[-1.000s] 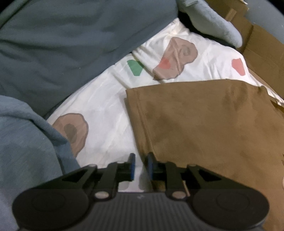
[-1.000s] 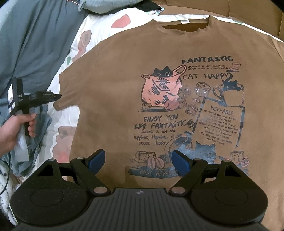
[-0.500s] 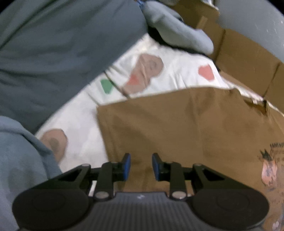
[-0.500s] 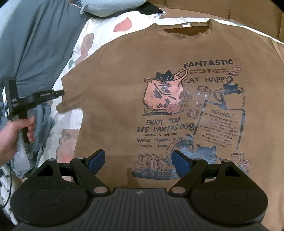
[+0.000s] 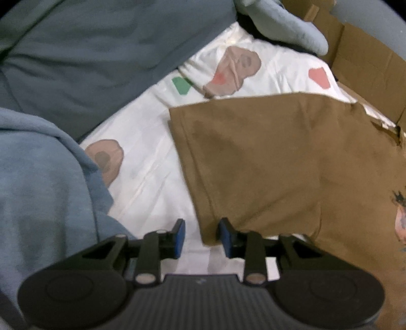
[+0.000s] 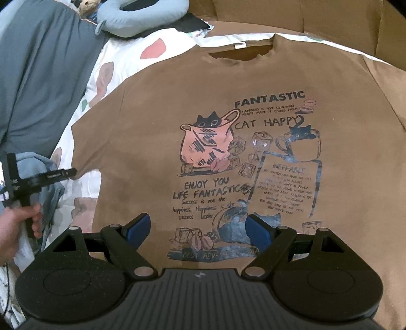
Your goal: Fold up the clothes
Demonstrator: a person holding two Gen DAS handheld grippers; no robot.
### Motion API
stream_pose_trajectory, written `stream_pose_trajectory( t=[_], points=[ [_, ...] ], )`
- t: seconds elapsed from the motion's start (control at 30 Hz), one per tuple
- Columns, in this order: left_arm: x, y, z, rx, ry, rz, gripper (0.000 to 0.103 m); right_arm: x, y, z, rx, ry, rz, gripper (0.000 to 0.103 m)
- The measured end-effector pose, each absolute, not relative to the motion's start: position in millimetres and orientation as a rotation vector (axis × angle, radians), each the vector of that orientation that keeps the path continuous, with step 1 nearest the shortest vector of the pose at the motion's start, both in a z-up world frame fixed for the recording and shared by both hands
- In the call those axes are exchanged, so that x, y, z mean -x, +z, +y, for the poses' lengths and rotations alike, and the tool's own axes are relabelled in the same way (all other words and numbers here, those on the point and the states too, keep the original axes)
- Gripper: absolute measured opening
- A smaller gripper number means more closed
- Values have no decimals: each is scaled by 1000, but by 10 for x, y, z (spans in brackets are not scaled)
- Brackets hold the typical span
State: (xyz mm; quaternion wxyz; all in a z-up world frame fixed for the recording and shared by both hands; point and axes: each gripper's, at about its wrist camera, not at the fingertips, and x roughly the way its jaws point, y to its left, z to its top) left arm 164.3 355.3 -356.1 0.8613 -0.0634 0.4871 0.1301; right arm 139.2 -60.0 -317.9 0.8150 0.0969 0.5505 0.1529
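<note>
The brown T-shirt (image 6: 157, 142) lies spread flat, print side up, on a white patterned sheet (image 5: 152, 167), collar toward the far cardboard (image 6: 317, 22) and both sleeves out to the sides. No fold shows in it, so it lies as a shirt opened out for folding would.

By its look it is thin, soft knit: light, limp, with no stiffness of its own. Lifted at one point it will likely sag and drag the rest along, and it may bunch on the sheet (the sheet itself is loose and could ride up with it). The best holds are probably the doubled, stitched edges: the sleeve hem (image 5: 198, 182), the shoulder seam or the bottom hem, pinching through both layers.

The left gripper (image 5: 200, 234) comes in low and nearly level at the near corner of that sleeve hem. Its jaws stand a little apart with the corner of cloth between them, not yet pinched as far as I can judge; a hand (image 6: 17, 226) holds its handle at the sheet's left edge.

The right gripper (image 6: 198, 228) hovers over the lower part of the print, pointing toward the collar, jaws spread wide and holding nothing.
</note>
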Motion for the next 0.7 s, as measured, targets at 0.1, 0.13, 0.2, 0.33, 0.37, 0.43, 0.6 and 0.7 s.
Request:
stream_pose_trajectory(
  t=[0.1,0.13,0.2,0.33,0.37,0.43,0.6,0.7],
  points=[
    [-1608,-3425,3545,148,259,1003,32,-1403,-3118,-595,-190,334,1162,86],
    [-1599,-3377,3533,149,251,1000,32,-1425,-3064,-599,-183,339,1154,86],
    [-1575,-3277,3511,152,240,992,36,-1471,-2957,-608,-168,348,1137,86],
    [-1511,-3081,3467,175,227,983,38,-1562,-2743,-625,-138,368,1104,86],
    [-1490,-3033,3450,177,226,980,38,-1584,-2689,-629,-130,372,1095,86],
    [-1438,-2954,3424,188,229,975,39,-1631,-2579,-639,-115,382,1078,86],
    [-1273,-2750,3341,199,225,954,53,-1796,-2150,-733,-65,415,1033,86],
    [-1171,-2638,3306,203,219,952,54,-1901,-1873,-876,-64,426,1011,86]
  ],
)
